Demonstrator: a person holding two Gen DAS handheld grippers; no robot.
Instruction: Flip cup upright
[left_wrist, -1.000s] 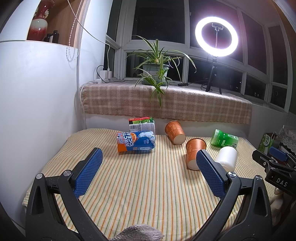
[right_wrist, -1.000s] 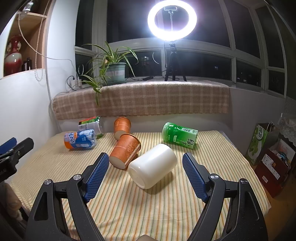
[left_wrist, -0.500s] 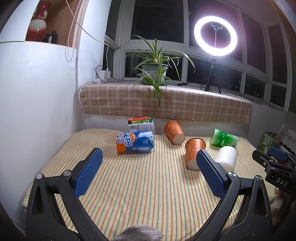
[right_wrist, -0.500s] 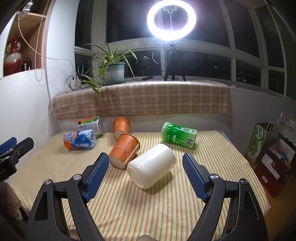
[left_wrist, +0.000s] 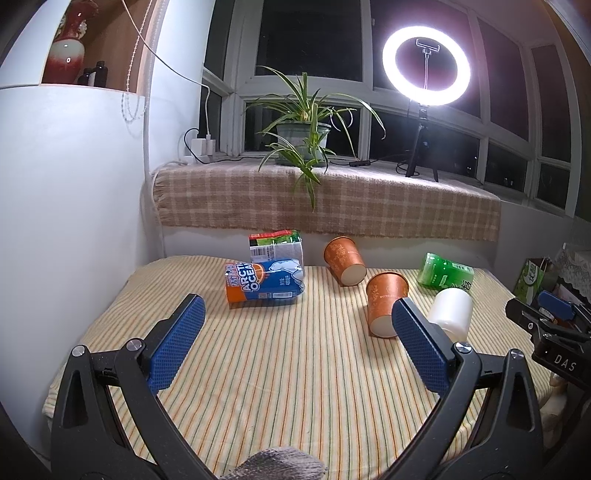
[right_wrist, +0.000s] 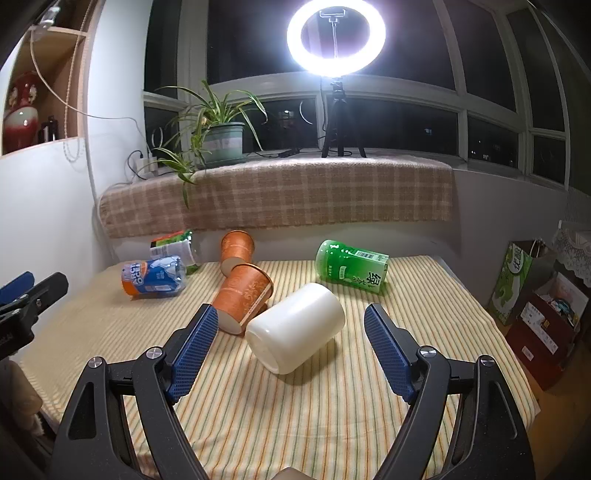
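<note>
At six o'clock in the right wrist view, the right gripper (right_wrist: 291, 325) hangs with jaws released, empty. Just beyond, at twelve o'clock from it, the white cup (right_wrist: 295, 328) lies on its side on the striped cloth (right_wrist: 332, 424). The left gripper (left_wrist: 295, 328) is likewise spread wide, holding nothing.

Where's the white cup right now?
In the right wrist view the white cup lies on its side mid-table, between the open right hand-held gripper fingers, beside an orange paper cup.
</note>
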